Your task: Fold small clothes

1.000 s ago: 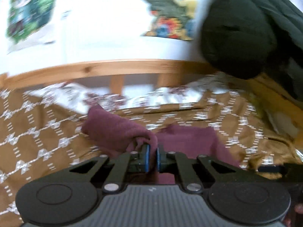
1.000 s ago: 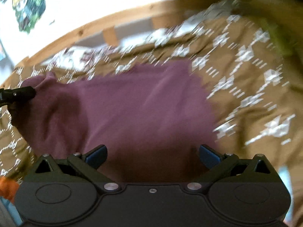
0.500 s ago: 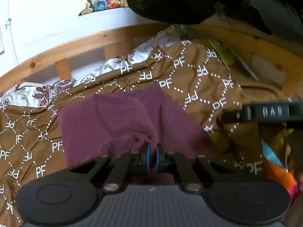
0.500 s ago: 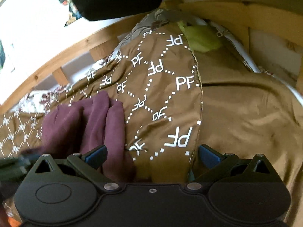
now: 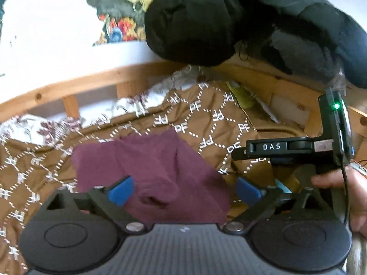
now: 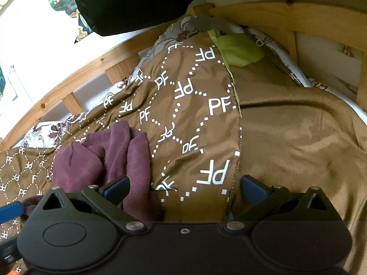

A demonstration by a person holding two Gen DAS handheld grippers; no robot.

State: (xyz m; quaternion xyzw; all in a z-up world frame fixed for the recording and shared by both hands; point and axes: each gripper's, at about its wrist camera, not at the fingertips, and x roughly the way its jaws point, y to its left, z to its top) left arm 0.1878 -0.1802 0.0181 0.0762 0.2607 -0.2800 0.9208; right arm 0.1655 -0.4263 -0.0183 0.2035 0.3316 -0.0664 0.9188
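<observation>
Releasing a fold: left gripper [image 5: 183,189] jaws have just been opening, maroon cloth [image 5: 149,167] lying loose between them on the blanket [image 5: 34,171]. Right gripper [image 6: 184,189] gaping empty, cloth at its 10 o'clock. Next, likely regrasping an edge.

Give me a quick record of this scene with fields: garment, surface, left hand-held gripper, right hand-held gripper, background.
garment: maroon cloth, bunched, lying on the blanket
surface: brown PF-print blanket on a wooden bed frame
left hand-held gripper: jaws just opened, wide, cloth lying loose between them
right hand-held gripper: open, over the blanket, cloth edge by its left finger
background: black jacket hanging above
</observation>
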